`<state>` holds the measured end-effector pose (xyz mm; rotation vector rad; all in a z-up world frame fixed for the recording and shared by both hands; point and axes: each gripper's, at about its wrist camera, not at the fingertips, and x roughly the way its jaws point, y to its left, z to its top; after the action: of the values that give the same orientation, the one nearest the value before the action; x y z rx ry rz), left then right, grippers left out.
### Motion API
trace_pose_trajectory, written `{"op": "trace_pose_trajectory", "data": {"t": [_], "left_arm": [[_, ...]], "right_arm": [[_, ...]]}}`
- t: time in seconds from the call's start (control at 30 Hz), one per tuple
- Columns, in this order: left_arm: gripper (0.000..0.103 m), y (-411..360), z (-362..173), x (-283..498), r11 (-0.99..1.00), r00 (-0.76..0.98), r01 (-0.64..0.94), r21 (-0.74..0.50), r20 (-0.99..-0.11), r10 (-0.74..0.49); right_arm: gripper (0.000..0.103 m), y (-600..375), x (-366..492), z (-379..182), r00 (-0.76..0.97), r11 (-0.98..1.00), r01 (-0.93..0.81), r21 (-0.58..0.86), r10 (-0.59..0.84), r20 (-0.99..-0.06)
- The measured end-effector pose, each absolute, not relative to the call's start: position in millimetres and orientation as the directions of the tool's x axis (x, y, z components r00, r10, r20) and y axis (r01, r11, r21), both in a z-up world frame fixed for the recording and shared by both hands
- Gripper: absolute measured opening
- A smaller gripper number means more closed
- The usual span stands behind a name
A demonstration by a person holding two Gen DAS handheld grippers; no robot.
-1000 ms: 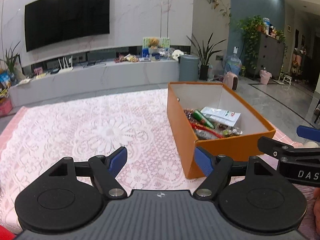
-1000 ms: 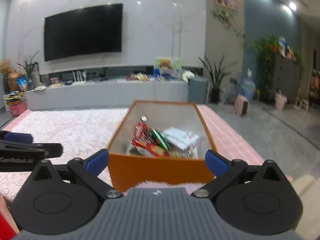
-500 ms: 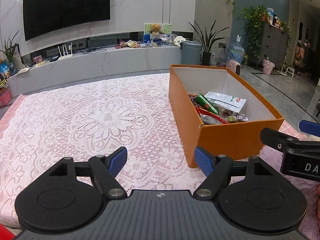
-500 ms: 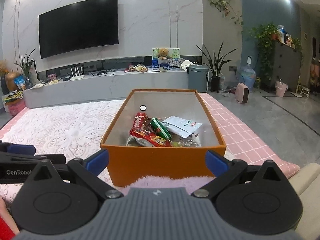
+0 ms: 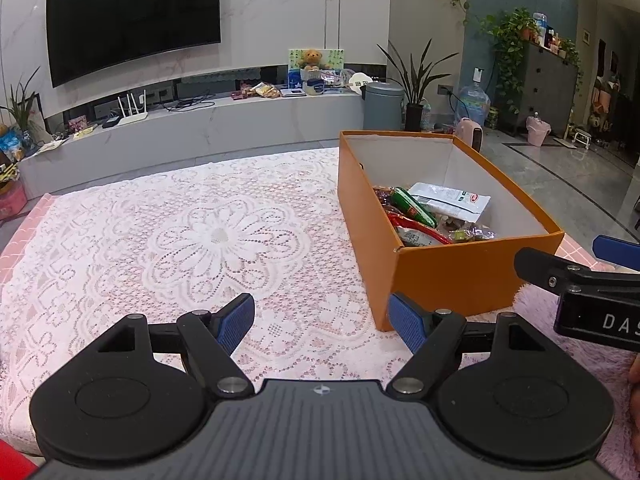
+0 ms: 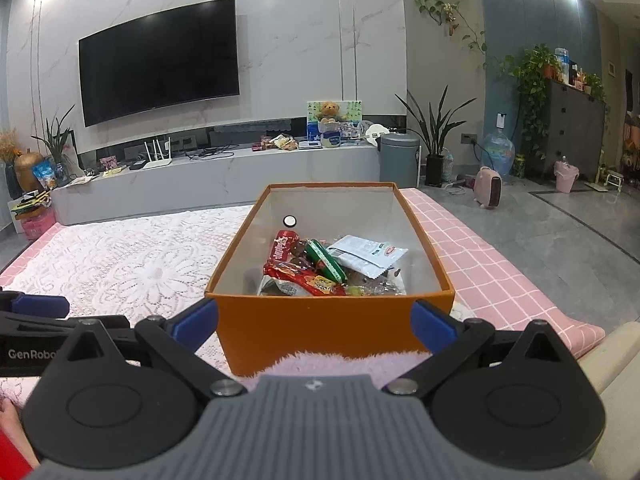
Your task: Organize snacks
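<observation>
An orange cardboard box [image 5: 472, 276] [image 6: 320, 324] stands on the lace-covered table, holding several snack packets: a red packet [image 6: 304, 280], a green stick [image 6: 326, 260] and a white pouch [image 6: 368, 254]. My left gripper [image 5: 322, 318] is open and empty, low over the lace, left of the box's near corner. My right gripper [image 6: 314, 320] is open and empty, its blue pads level with the box's near wall, one toward each side. In the left wrist view the right gripper's finger [image 5: 576, 272] shows at the right edge.
The white lace cloth [image 5: 180, 248] covers a pink checked table [image 6: 500, 280]. A fluffy pink fabric [image 6: 320, 362] lies at the box's near side. Beyond the table are a grey TV bench [image 6: 224, 180], a bin [image 6: 399, 156] and plants.
Both grippers have drawn back and tipped slightly, so the box sits a little lower and farther in view. Both stay open and empty; the snacks in the box have not moved.
</observation>
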<state>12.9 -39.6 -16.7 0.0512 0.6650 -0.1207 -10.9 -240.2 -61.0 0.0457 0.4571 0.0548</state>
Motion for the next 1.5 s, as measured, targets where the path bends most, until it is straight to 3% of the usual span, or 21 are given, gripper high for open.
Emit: {"op": "trace_pose_trajectory", "data": {"t": [1.5], "left_arm": [[0.089, -42.2, -15.4, 12.0, 0.992, 0.784, 0.125, 0.01, -0.614, -0.093]], "right_arm": [[0.1, -238.4, -10.8, -63.4, 0.897, 0.998, -0.05, 0.049, 0.066, -0.436]]}}
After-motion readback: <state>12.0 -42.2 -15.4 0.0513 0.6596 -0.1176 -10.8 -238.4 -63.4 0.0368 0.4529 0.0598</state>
